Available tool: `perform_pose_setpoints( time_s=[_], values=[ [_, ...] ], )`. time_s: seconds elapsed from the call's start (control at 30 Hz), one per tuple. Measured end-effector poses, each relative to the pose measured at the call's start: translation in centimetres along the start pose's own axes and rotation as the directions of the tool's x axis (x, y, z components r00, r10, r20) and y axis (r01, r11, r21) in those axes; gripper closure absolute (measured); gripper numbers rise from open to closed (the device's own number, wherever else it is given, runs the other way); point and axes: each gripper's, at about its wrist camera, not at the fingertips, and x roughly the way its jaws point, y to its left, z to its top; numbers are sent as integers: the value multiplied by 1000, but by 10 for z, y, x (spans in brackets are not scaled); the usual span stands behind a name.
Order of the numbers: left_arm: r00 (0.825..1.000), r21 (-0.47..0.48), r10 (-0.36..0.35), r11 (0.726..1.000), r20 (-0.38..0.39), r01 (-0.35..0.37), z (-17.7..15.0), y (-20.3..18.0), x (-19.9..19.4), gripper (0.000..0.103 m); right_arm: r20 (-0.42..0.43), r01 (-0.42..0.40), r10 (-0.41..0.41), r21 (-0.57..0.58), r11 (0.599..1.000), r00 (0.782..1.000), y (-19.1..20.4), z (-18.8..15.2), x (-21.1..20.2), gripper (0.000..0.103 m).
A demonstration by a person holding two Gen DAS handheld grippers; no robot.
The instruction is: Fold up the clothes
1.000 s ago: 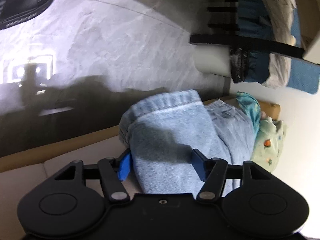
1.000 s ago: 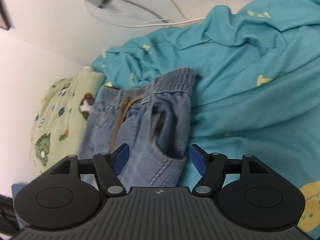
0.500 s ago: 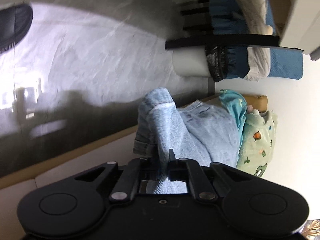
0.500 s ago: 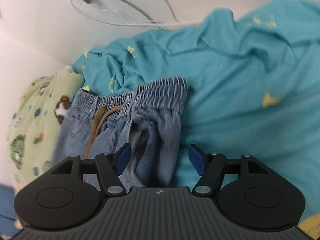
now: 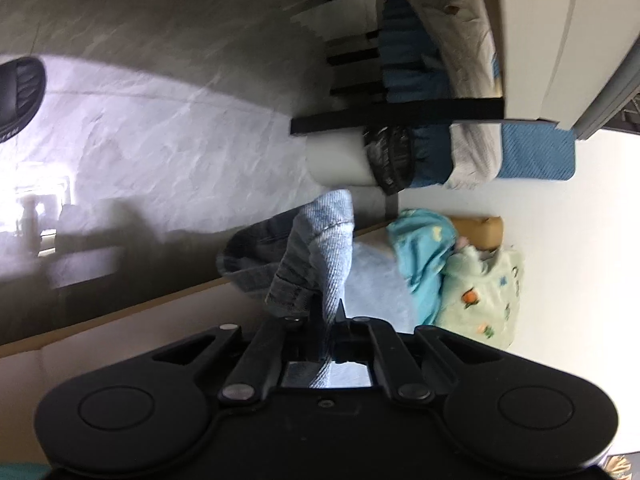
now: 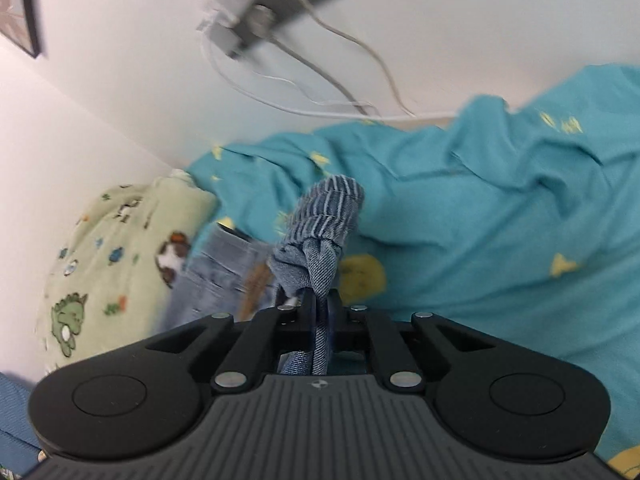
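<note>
Light blue denim pants [image 5: 320,248] lie on a bed. In the left wrist view my left gripper [image 5: 330,312] is shut on a bunched hem end of them, and the cloth is drawn up off the bed. In the right wrist view my right gripper [image 6: 320,300] is shut on the gathered waistband end of the pants [image 6: 324,236]. The ribbed elastic band stands up above the jaws, and a brown drawstring [image 6: 254,292] hangs to the left. The stretch of pants between the two grips is mostly hidden by the grippers.
A teal sheet with yellow prints [image 6: 500,216] covers the bed. A green cartoon pillow [image 6: 116,260] lies by the white wall, under a socket with cables [image 6: 256,20]. Past the bed edge are a grey floor [image 5: 160,120], a black slipper [image 5: 18,96] and a rack of folded cloth [image 5: 432,92].
Both grippers closed on the pants, the left first, then the right. The left one has risen with its end of the cloth, and the right has lifted the bunched waistband.
</note>
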Motion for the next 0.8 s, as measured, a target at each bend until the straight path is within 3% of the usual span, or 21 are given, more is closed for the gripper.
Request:
perform_pose_setpoints(
  time_s=[0.27, 0.33, 0.43, 0.63, 0.8],
  values=[
    [1000, 77, 14, 997, 1, -14, 24, -82, 53, 101, 45, -40, 46, -118, 992, 998, 109, 22, 35, 99],
    [1000, 95, 27, 995, 2, -27, 29, -102, 77, 101, 70, -10, 24, -193, 981, 997, 141, 24, 54, 99],
    [998, 163, 54, 985, 12, -55, 34, -133, 120, 101, 116, 55, -20, -311, 949, 993, 178, 22, 89, 99],
    [991, 173, 136, 976, 7, -135, 49, -148, 212, 101, 148, 125, -66, -437, 891, 987, 216, 10, 179, 99],
    [974, 269, 223, 937, 34, -224, 50, -155, 275, 101, 185, 168, -75, -561, 811, 980, 237, -6, 242, 100]
  ],
)
